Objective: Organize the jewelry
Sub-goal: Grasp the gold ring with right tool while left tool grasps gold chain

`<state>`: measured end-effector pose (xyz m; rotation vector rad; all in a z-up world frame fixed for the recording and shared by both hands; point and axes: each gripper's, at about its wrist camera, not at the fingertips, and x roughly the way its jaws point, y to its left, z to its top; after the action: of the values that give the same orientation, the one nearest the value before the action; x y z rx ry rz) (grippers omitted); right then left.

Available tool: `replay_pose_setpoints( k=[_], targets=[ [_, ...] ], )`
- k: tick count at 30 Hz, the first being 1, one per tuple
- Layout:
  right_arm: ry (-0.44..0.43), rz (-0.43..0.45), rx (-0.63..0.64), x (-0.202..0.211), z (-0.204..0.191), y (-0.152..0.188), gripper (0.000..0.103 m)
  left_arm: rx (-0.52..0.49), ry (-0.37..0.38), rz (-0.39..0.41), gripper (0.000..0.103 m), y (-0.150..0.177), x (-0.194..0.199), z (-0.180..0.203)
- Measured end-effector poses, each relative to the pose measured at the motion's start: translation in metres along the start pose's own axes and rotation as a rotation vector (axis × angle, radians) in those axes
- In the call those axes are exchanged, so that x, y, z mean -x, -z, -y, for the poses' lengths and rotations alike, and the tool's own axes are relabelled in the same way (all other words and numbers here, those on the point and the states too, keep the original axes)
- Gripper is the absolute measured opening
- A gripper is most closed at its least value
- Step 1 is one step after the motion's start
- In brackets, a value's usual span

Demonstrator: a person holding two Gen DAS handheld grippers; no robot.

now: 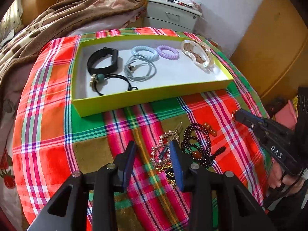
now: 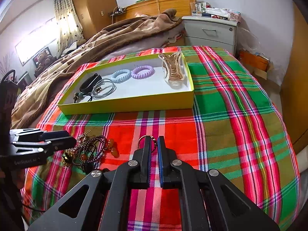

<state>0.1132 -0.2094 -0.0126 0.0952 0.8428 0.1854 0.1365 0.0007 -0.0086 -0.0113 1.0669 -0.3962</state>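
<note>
Bed: covered at the near end by a plaid cloth (image 2: 221,104), with a brown blanket (image 2: 107,38) heaped at the far end.
Nightstand (image 2: 211,32): seen past the cloth, against the wall, with clutter on top.
Tray (image 2: 127,104): a shallow yellow-green box with a white floor, set on the plaid cloth.
Tray contents: a clear hair claw (image 2: 173,70) at the right end, a purple coil tie (image 2: 142,71) and a blue coil tie (image 2: 120,76) side by side, grey elastic loops (image 1: 140,69), a black band (image 1: 103,59) and a black elastic with a green bead (image 1: 100,77) at the left end.
Loose pile: a dark bead strand (image 1: 196,144) and a gold chain (image 1: 161,154) tangled on the cloth, near the tray's front wall (amber pieces lie among them).
Left gripper (image 1: 152,150): fingers spread apart over the pile, nothing held.
Right gripper (image 2: 154,144): fingers clenched on a small ring (image 2: 143,139), above the cloth to the right of the pile.
</note>
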Motion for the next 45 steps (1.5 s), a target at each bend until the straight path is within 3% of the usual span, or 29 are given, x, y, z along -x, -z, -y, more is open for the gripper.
replay_pose_setpoints(
  k=[16, 19, 23, 45],
  targets=[
    [-0.007, 0.009, -0.008, 0.002, 0.002, 0.000, 0.006, -0.054, -0.058, -0.010, 0.038, -0.008, -0.008, 0.014],
    [-0.006, 0.011, -0.010, 0.003, 0.002, 0.000, 0.006, -0.051, -0.055, -0.003, 0.036, -0.009, -0.009, 0.012],
    [-0.007, 0.009, -0.012, 0.003, 0.002, 0.000, 0.006, -0.030, -0.023, -0.001, 0.023, -0.008, -0.008, 0.011],
    [-0.001, 0.031, -0.008, 0.012, -0.001, -0.004, 0.006, 0.040, 0.023, 0.058, 0.019, -0.008, 0.011, -0.001]
  ],
)
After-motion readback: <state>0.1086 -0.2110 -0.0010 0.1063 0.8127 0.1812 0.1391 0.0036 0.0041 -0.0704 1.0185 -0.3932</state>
